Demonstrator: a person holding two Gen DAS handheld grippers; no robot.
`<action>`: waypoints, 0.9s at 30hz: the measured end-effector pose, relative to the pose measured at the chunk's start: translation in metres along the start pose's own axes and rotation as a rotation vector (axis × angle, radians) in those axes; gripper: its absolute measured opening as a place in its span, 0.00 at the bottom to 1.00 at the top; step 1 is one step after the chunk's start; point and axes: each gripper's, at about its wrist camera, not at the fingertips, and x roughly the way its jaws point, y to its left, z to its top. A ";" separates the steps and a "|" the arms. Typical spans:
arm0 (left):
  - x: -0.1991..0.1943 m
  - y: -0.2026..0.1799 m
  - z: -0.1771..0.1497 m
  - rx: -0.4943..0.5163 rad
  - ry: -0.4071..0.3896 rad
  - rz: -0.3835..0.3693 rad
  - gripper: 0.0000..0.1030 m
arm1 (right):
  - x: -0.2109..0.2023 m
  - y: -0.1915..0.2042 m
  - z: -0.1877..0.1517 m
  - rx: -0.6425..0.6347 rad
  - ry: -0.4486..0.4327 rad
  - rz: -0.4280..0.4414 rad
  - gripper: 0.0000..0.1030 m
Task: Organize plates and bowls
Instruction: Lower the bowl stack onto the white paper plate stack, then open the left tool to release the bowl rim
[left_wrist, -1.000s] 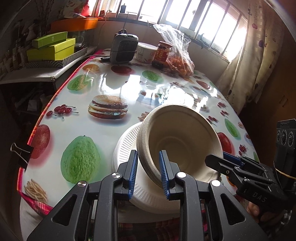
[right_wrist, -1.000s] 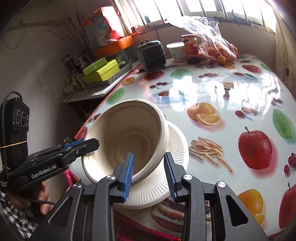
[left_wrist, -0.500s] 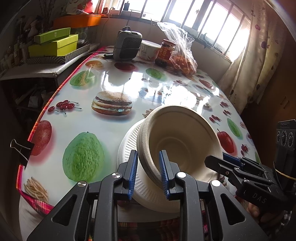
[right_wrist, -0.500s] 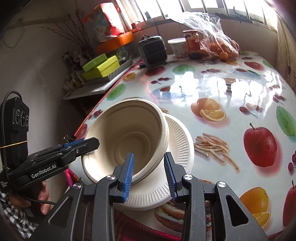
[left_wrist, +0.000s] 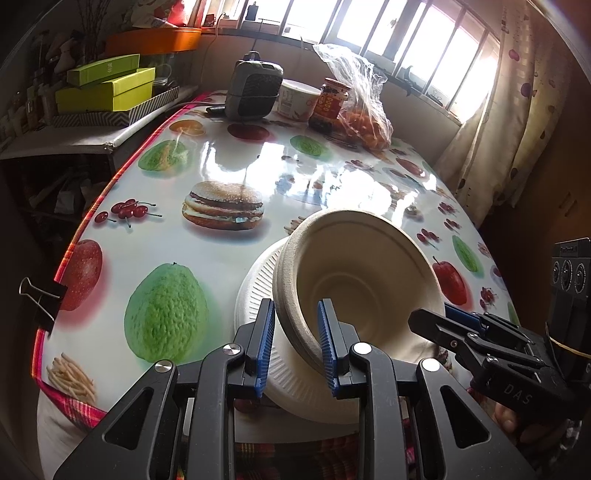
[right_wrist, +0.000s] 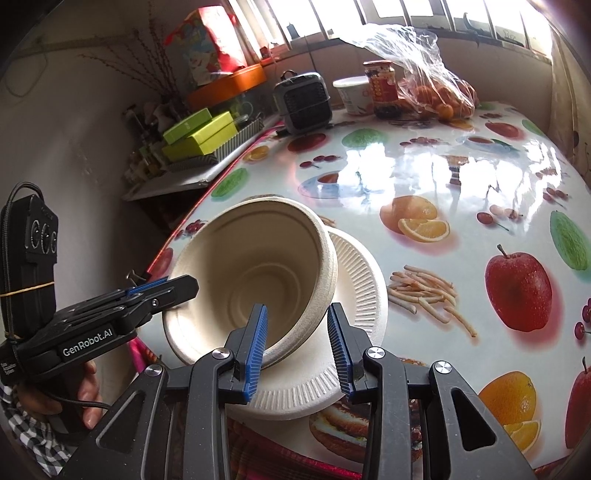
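two hand-held grippers hold a tilted paper bowl over a paper plate

left wrist view: glossy tabletop (left_wrist: 258, 173) printed with fruit and burgers fills the scene, with a small grey heater (left_wrist: 253, 90), a jar and a plastic bag of oranges (left_wrist: 360, 110) at the far end under bright windows. near the front edge a white paper plate (left_wrist: 255, 295) lies flat. a beige paper bowl (left_wrist: 362, 273) sits tilted on it, its opening facing the camera. the left hand-held gripper (left_wrist: 295, 343) is narrowed onto the bowl's near left rim, one blue pad outside and one inside. the right hand-held gripper (left_wrist: 439, 317) reaches in from the right, at the bowl's other side.

right wrist view: same tabletop (right_wrist: 461, 177), the plate (right_wrist: 362, 280) under the tilted bowl (right_wrist: 258, 266). the right hand-held gripper (right_wrist: 297, 343) straddles the bowl's near right rim; the left pad touches the inside wall, the right pad stands slightly off. the left hand-held gripper (right_wrist: 166, 288) holds the bowl's left rim, carried by a hand (right_wrist: 86, 387) in a checked sleeve.
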 end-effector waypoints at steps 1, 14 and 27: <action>0.000 0.000 0.000 0.001 0.000 0.000 0.24 | 0.000 0.000 0.000 -0.001 0.000 0.000 0.33; 0.000 -0.003 -0.003 0.009 -0.008 0.015 0.35 | -0.003 -0.001 0.001 0.003 -0.013 -0.001 0.44; -0.005 -0.001 -0.002 0.014 -0.023 0.024 0.41 | -0.007 -0.001 0.000 0.003 -0.029 0.002 0.52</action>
